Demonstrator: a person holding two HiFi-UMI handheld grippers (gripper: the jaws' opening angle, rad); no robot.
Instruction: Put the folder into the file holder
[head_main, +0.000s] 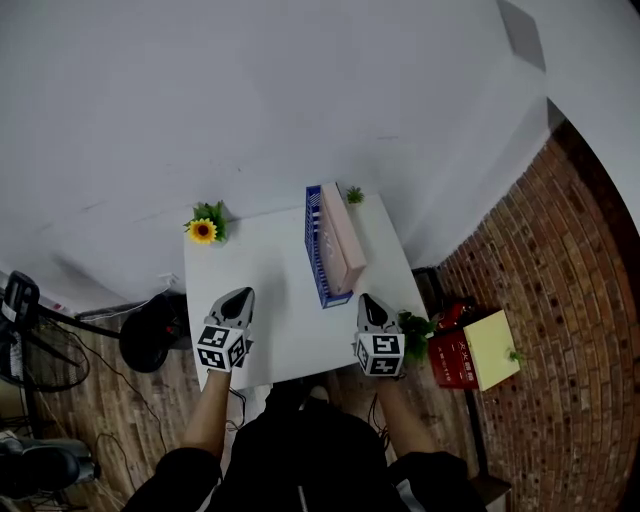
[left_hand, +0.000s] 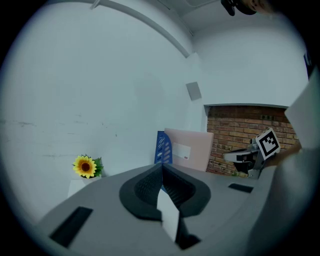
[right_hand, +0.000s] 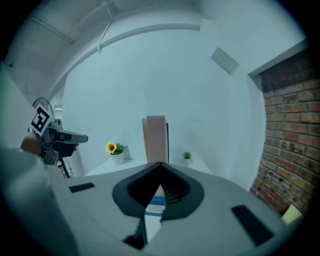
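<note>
A pink folder stands upright inside the blue file holder on the white table. My left gripper hovers over the table's near left part, shut, with nothing between its jaws. My right gripper is at the near right edge, just short of the holder's front end, shut and empty too. In the left gripper view the folder and holder lie ahead beyond the closed tips. The right gripper view looks end-on at the folder past its closed jaws.
A potted sunflower sits at the table's far left corner and a small green plant at the far right. Beside the table on the right are a leafy plant, a red box and a yellow box. A black stool stands left.
</note>
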